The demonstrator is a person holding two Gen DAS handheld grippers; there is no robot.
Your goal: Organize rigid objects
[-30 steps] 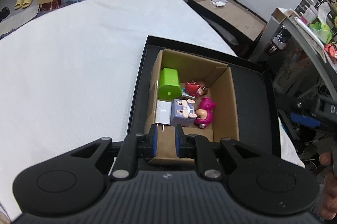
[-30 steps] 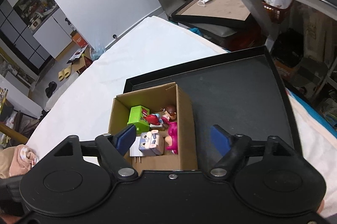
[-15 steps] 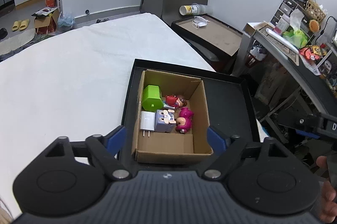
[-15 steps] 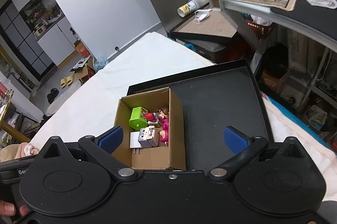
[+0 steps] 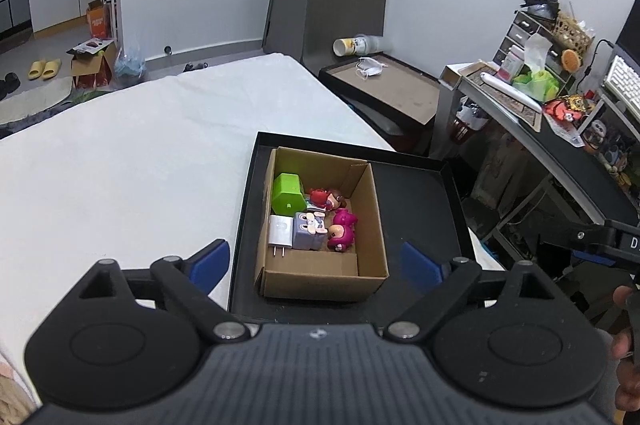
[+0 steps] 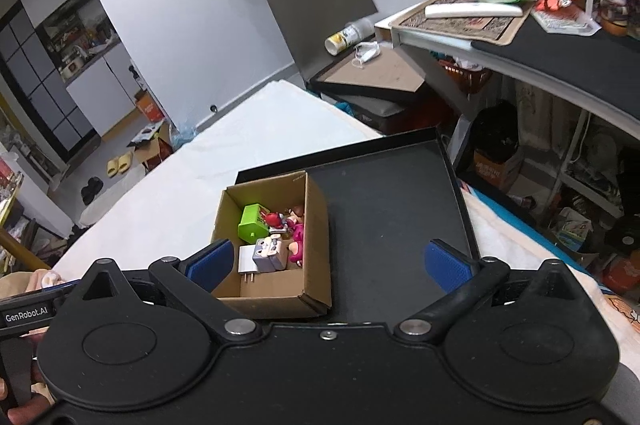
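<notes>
Left tongs [image 5: 316,265] opening wide, nothing between. Right tongs [image 6: 328,263] wide, empty. Toys and white charger [image 5: 279,234] inside cardboard box [image 5: 320,283] on black tray [image 5: 420,201], on white bed [image 5: 120,165].

Left gripper [image 5: 316,261] jaws opening, empty; right gripper [image 6: 326,259] spread wide, empty.

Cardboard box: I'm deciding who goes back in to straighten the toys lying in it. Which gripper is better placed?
Probably the left gripper: the cardboard box sits centred between its opening, empty jaws. From the right gripper, open and empty too, the box lies off by its left finger.
</notes>
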